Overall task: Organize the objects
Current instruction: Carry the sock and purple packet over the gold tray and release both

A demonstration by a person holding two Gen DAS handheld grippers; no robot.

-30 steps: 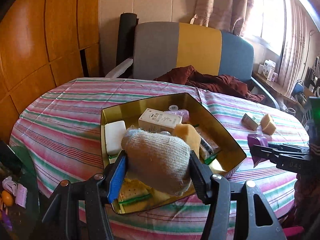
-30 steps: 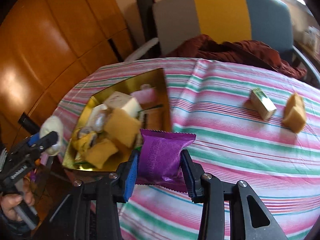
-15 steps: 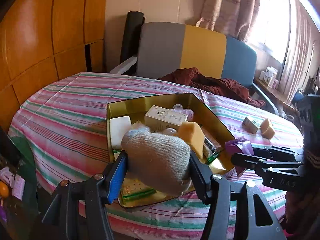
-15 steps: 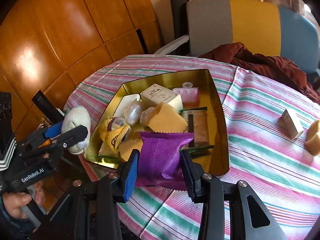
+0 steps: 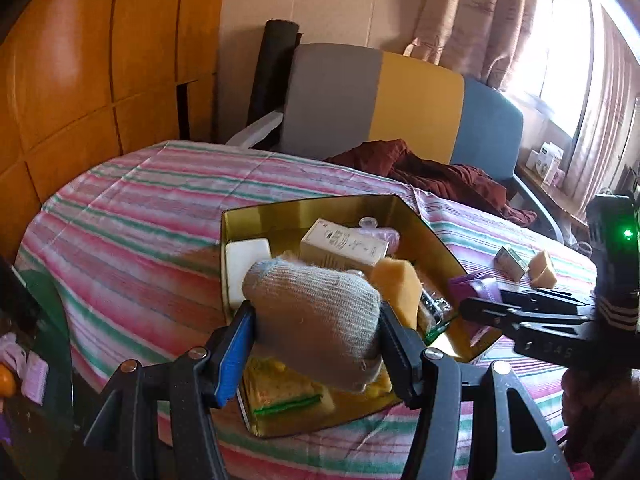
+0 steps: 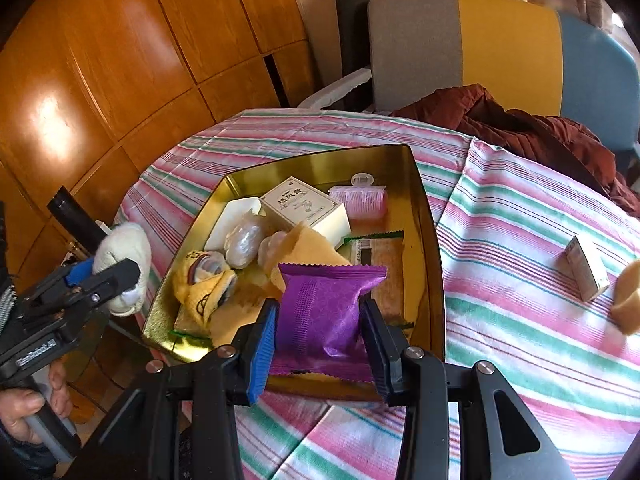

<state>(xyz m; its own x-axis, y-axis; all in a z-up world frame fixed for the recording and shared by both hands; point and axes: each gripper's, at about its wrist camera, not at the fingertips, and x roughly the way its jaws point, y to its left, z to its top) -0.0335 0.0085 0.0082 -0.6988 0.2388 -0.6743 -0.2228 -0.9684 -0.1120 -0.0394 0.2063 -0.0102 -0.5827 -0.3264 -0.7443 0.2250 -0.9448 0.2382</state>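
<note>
A gold tin (image 6: 416, 168) (image 5: 440, 240) sits on the striped table, filled with several items: a white box (image 6: 304, 208), a pink roller (image 6: 364, 200), a yellow sponge (image 5: 396, 284). My left gripper (image 5: 316, 320) is shut on a rolled grey sock (image 5: 316, 312), held at the tin's near edge; it also shows in the right wrist view (image 6: 116, 276). My right gripper (image 6: 320, 320) is shut on a purple snack packet (image 6: 324, 312), held above the tin's near end; it also shows in the left wrist view (image 5: 476, 304).
A small box (image 6: 584, 268) and a yellow sponge piece (image 6: 628, 300) lie on the table right of the tin. A chair (image 6: 500, 44) with a maroon cloth (image 6: 520, 124) stands behind the table. Wooden panels (image 6: 100, 80) line the left.
My right gripper has carried the purple packet left, from beside the tin to over its near end. My left gripper keeps the sock and has drawn back slightly.
</note>
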